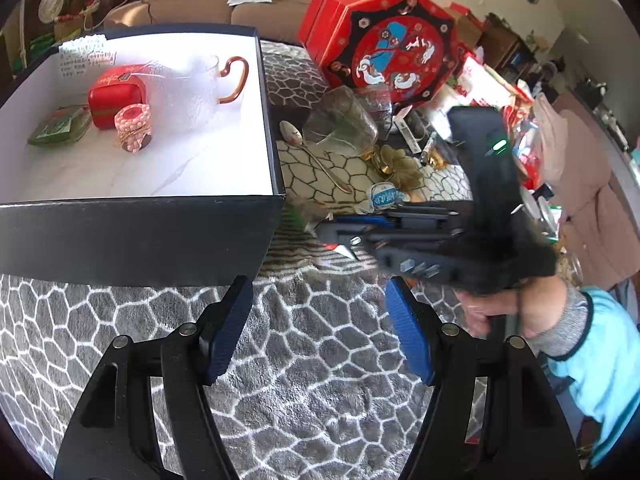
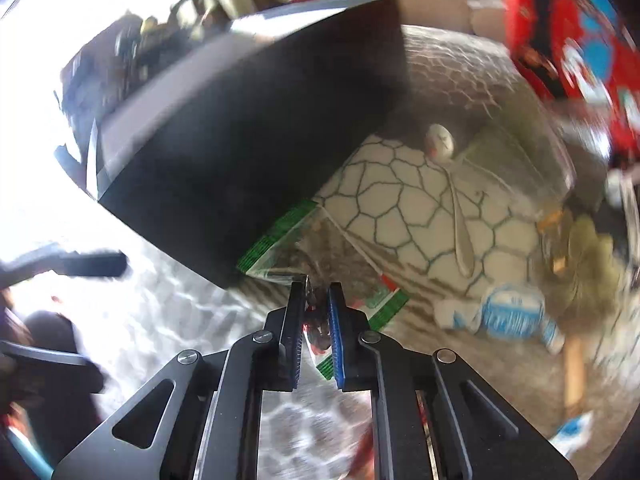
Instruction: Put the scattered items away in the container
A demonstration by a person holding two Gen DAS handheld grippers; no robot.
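The right gripper has its fingers drawn close together, clamped on the near edge of a clear packet with green-striped borders. The packet extends forward from the fingertips and lies against the lower corner of the dark box, on the patterned cloth; whether it is lifted clear of the cloth cannot be told through the blur. The left gripper has its blue pads spread wide apart with nothing between them, over the grey patterned cloth just outside the box's near wall. Inside the box, on its white floor, are a red tin, a small pink-dotted jar, a green packet and a glass mug with an amber handle. Outside, to the box's right, lie a metal spoon, an overturned glass jar, a gold leaf-shaped piece and a blue-and-white wrapped sweet. A red octagonal box stands behind them.
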